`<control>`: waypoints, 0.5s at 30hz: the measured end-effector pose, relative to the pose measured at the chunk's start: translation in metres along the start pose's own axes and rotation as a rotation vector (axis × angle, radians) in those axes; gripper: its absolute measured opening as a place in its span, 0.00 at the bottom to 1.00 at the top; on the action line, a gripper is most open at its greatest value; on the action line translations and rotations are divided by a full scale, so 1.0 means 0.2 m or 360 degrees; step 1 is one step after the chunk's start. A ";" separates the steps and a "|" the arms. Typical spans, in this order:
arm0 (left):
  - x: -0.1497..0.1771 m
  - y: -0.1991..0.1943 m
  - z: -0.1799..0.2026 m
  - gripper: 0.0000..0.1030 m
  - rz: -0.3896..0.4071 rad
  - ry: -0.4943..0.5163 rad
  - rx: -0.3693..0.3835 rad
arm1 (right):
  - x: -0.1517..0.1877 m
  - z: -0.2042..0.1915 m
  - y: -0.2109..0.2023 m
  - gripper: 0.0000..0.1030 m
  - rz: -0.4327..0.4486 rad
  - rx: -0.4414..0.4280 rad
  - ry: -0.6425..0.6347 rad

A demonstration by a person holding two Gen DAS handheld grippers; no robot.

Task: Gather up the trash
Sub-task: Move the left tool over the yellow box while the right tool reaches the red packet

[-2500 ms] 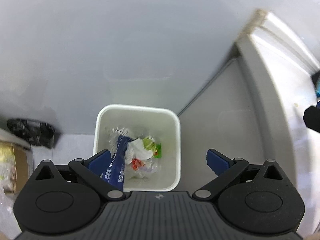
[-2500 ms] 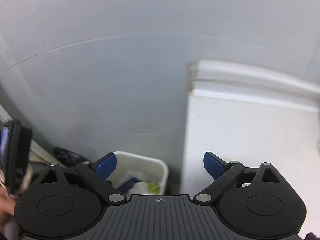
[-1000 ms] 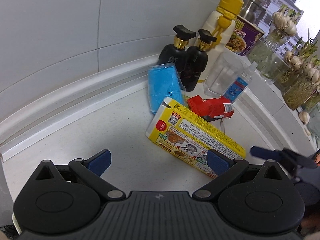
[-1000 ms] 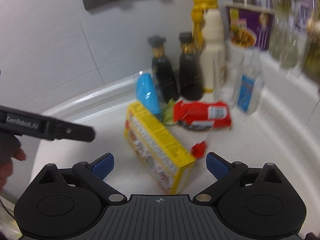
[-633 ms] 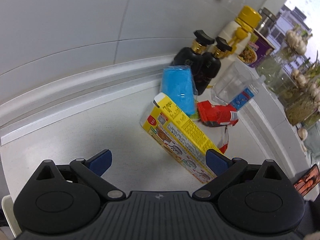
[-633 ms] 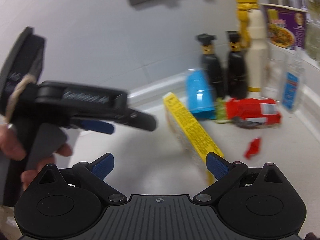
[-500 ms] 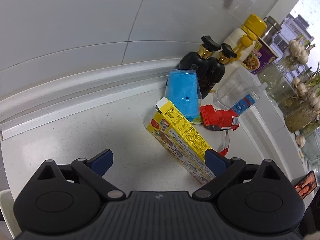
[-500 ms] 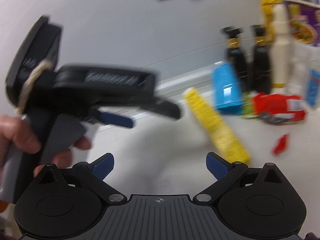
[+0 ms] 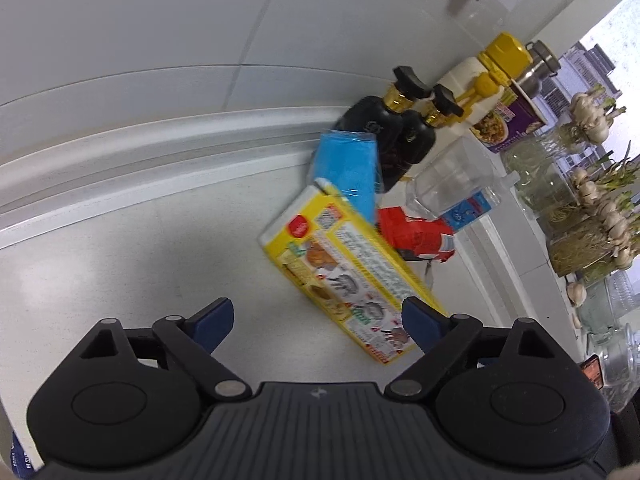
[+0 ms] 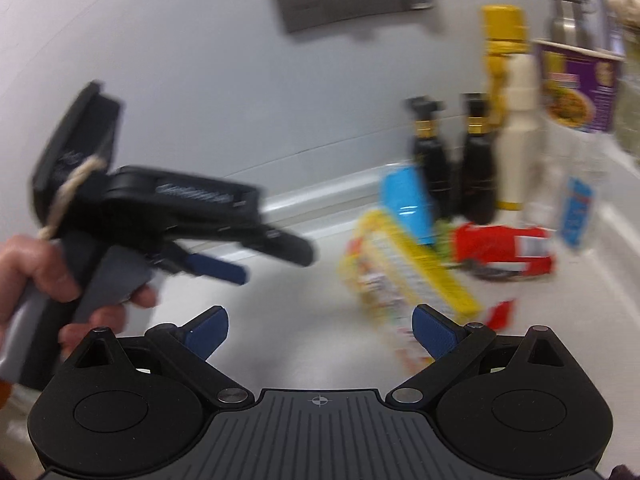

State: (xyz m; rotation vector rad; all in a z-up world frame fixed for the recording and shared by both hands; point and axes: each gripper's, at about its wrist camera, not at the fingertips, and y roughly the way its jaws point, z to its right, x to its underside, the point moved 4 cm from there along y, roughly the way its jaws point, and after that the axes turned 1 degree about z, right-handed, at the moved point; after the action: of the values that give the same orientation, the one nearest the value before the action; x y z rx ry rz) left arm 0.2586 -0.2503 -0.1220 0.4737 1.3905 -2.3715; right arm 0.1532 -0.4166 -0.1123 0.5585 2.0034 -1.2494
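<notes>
On the far left of the right wrist view, a person's hand (image 10: 44, 280) holds the black left gripper (image 9: 316, 320) by its handle. It points out over the white counter (image 9: 140, 264). Its two blue fingers (image 9: 214, 318) stand wide apart but are slowly coming together. Nothing sits between them, only bare counter. The right-hand finger lies over the near corner of the yellow box (image 9: 352, 276), and the view does not show whether they touch.

The yellow box is the nearest piece of trash. It lies on the counter, slanting away from the gripper, with food pictures on its top face.

Just behind the box, a blue packet (image 9: 348, 166) leans near the white ledge by the wall. Next to it stand two black bottles (image 9: 384, 132) with gold necks. To the right of the box lies a crumpled red wrapper (image 9: 416, 234), touching the box's far end. A clear plastic bottle (image 9: 452, 180) with a blue label lies on its side behind the wrapper. A tall white bottle (image 9: 476, 80) with a yellow cap stands further back, and a purple noodle cup (image 9: 508, 124) is beside it. At the far right are glass jars (image 9: 568, 200) with garlic on top.

The right gripper (image 10: 320, 332) hangs above the counter with its blue fingers wide apart and nothing between them. A small red scrap (image 10: 500, 314) lies near its right finger.
</notes>
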 end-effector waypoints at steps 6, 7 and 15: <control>-0.07 0.11 0.16 0.93 0.0008 0.0010 -0.0099 | -0.03 0.23 -0.07 0.97 0.0071 0.0173 0.0089; -0.09 0.13 0.18 0.94 -0.0001 0.0007 -0.0148 | -0.04 0.27 -0.08 0.97 0.0084 0.0207 0.0097; -0.19 0.33 0.29 0.93 -0.0054 -0.0159 -0.0560 | -0.13 0.61 0.02 0.97 0.0096 0.0373 0.0230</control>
State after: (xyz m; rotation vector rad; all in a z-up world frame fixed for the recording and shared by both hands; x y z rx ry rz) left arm 0.3163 -0.3268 -0.1279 0.2330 1.7309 -2.0791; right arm 0.2143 -0.5237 -0.1306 0.8371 1.9519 -1.4529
